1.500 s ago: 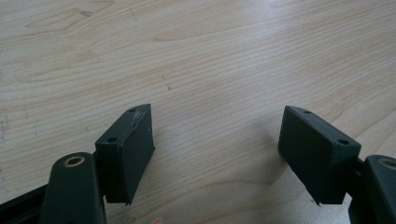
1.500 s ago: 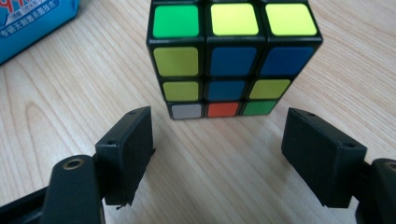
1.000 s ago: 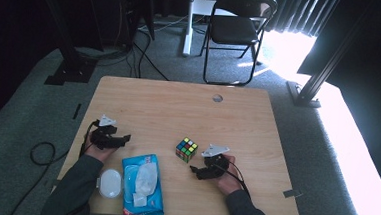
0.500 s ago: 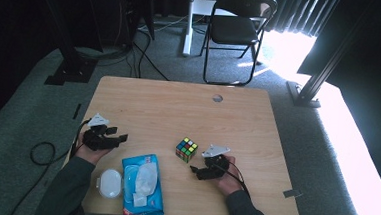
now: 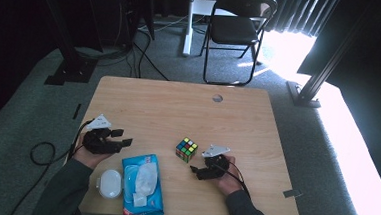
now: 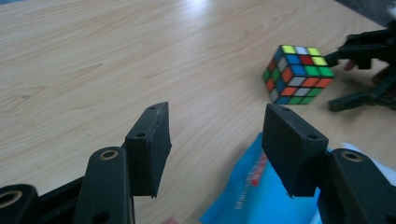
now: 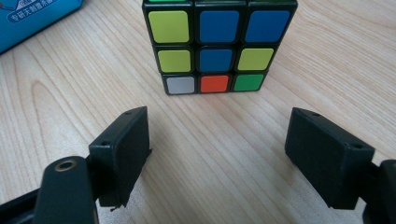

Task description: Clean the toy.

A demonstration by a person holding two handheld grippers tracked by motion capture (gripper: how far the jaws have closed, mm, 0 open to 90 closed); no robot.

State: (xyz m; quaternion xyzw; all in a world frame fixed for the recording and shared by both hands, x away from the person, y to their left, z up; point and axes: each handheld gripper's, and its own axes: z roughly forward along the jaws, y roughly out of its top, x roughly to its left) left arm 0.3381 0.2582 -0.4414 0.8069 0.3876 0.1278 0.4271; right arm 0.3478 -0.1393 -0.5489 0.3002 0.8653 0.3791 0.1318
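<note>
Toward the near edge of the surface [image 5: 143, 102], a little right of its middle, a scrambled puzzle cube [image 5: 187, 149] stands flat on the wood. The right claw [image 5: 198, 170] lies just beside it on the near-right side, pointing at it, its jaws spread wide and holding nothing. In the right gripper view the cube [image 7: 219, 45] sits straight ahead of the right claw [image 7: 217, 156], centred on the gap between the jaws and apart from both; the gap looks wider than the cube's face, so a short straight push forward should bring the jaws to either side of it. Being a cube, it has no long axis to line up with; the face toward the claw is nearly square-on.

The left claw [image 5: 125, 137] hovers near the left edge, also open and empty, pointing right toward the cube, which lies well apart from it. In the left gripper view the cube [image 6: 299, 73] shows far off to the upper right. The right hand is clearly the nearer one.

At the near edge, between the person's forearms, a blue wet-wipe pack [image 5: 142, 186] lies flat with its flap lifted and a white wipe showing at the opening. A white oval lid [image 5: 109, 183] lies touching or just beside its left side.
</note>
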